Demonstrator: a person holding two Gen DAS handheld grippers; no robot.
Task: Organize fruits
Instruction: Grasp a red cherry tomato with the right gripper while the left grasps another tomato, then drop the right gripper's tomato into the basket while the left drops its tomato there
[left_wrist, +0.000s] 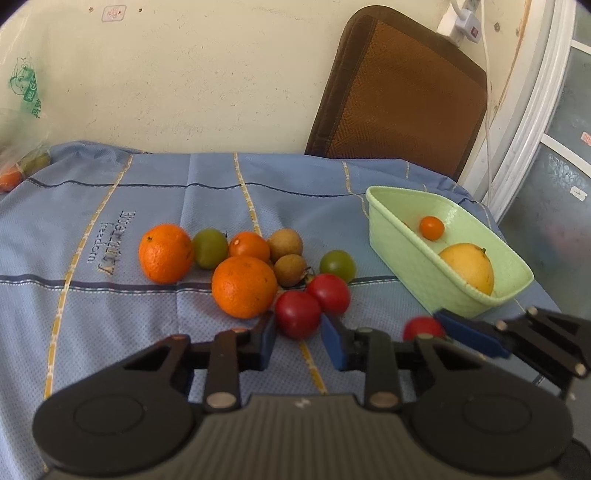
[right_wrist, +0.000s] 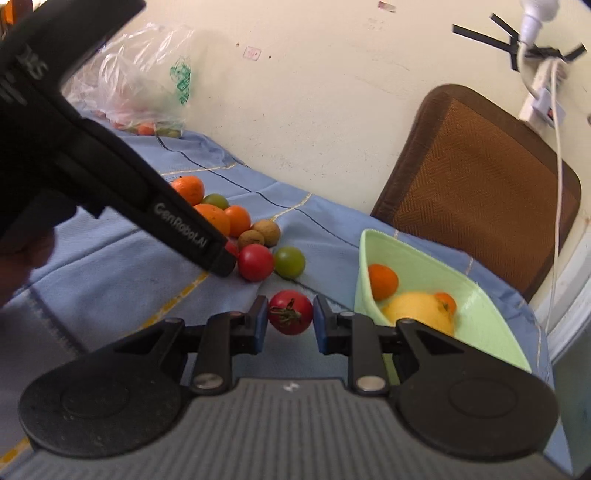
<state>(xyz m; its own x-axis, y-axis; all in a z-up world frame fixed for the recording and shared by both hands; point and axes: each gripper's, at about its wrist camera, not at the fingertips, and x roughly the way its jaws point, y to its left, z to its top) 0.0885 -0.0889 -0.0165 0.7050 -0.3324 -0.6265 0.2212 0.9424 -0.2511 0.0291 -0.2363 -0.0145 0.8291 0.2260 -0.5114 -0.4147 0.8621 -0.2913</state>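
Blue checked cloth (left_wrist: 147, 314) covers the table, a cream wall behind it. On the cloth lies a cluster of oranges, green and red tomatoes and longans; the pale green basket (left_wrist: 413, 273) beside them holds a yellow citrus fruit (left_wrist: 469, 267) and a small orange one. Left gripper (left_wrist: 299, 334) – jaws clamped on a red tomato (left_wrist: 297, 314) resting on the cloth. Right gripper (right_wrist: 290, 321) – jaws pinching another red tomato (right_wrist: 290, 312), just beside the basket.

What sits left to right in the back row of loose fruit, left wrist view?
Large orange citrus → green round fruit → smaller orange citrus → brown round longan → pale green plastic basket.
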